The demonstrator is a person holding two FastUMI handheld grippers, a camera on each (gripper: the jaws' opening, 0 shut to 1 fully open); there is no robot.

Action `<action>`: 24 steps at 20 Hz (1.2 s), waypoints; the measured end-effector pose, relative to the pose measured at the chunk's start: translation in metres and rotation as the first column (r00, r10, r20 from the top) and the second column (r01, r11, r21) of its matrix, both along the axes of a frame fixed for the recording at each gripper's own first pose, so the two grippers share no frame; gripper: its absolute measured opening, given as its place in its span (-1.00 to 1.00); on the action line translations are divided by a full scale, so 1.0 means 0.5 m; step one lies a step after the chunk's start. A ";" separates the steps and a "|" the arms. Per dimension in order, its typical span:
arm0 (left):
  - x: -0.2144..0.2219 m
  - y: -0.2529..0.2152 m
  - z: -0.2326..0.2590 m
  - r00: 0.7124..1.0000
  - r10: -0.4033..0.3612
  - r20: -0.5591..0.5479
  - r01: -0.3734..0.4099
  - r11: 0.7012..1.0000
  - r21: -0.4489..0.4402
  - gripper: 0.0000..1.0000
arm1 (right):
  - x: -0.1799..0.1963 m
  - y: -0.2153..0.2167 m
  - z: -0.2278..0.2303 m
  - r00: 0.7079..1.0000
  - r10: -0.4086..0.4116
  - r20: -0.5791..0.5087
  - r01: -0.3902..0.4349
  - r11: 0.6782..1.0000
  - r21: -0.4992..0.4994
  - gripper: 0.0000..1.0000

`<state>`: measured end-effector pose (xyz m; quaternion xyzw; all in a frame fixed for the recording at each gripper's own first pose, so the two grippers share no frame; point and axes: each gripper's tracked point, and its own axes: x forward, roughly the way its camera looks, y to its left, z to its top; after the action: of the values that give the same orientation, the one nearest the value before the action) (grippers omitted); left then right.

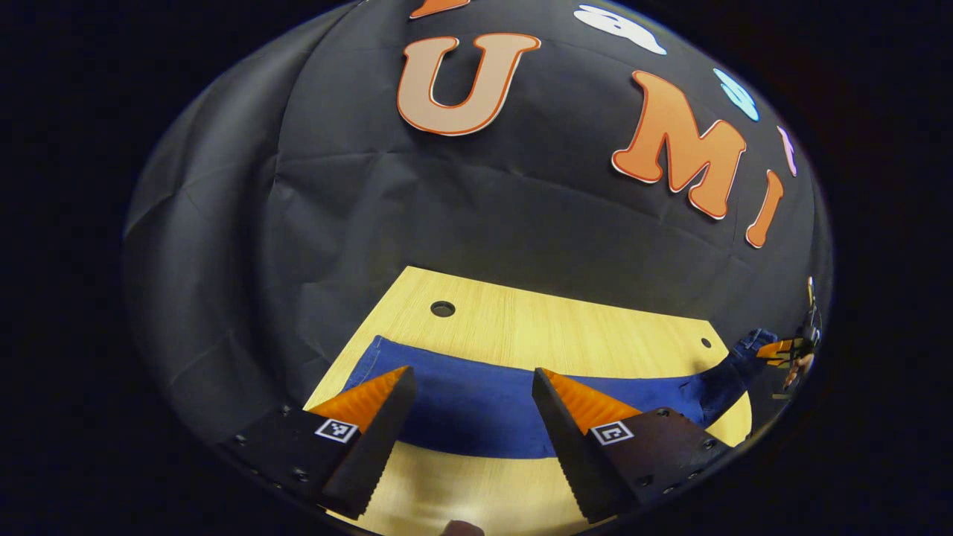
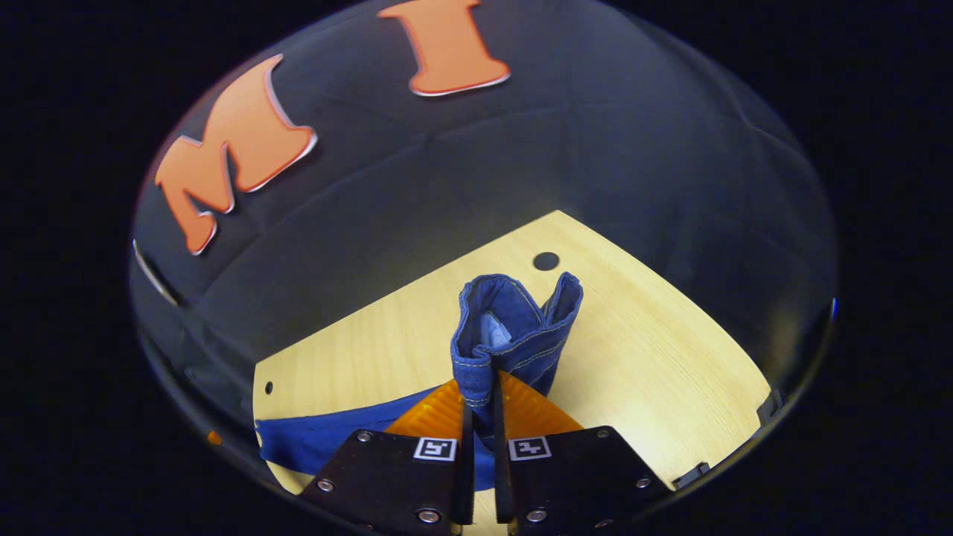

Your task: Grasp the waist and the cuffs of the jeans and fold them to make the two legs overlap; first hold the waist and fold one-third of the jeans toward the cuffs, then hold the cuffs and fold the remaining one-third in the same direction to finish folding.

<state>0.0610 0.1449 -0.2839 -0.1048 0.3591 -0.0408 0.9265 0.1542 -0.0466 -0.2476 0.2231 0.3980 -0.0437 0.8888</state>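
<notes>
Blue jeans point(image 1: 476, 413) lie flat in a long strip across the light wooden table point(image 1: 566, 324) in the left gripper view. My left gripper point(image 1: 471, 372) hangs open just above that strip, a finger on each side and nothing between them. At the far right the strip rises off the table to my right gripper point(image 1: 785, 351). In the right gripper view, my right gripper point(image 2: 482, 387) is shut on a stitched end of the jeans point(image 2: 514, 327), which stands bunched above the fingertips. The rest of the denim point(image 2: 327, 439) trails to the lower left.
The table has small round holes point(image 1: 442, 308) point(image 2: 546, 260) near its back edge. Black cloth walls close in behind the table on both sides. Bare wood point(image 2: 655, 365) lies to the right of the lifted denim.
</notes>
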 end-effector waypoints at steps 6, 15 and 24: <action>-0.020 0.070 -0.041 0.998 0.049 -0.031 -0.049 0.999 -0.007 0.95 | -0.001 0.137 0.065 0.987 0.155 0.051 -0.153 0.988 -0.032 -0.77; -0.059 0.129 -0.181 0.968 0.111 -0.225 -0.141 0.983 -0.118 0.95 | -0.023 0.416 0.051 0.920 0.387 0.055 -0.383 0.921 -0.069 -0.77; -0.100 0.169 -0.327 0.837 0.249 -0.488 -0.461 0.801 -0.382 0.96 | -0.047 0.595 -0.011 0.881 0.472 -0.024 -0.471 0.881 0.033 -0.23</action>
<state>0.0110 0.2294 -0.4473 -0.4067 0.4979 0.0723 0.7625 0.1309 0.2510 -0.2530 0.1304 0.4547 0.1755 0.8634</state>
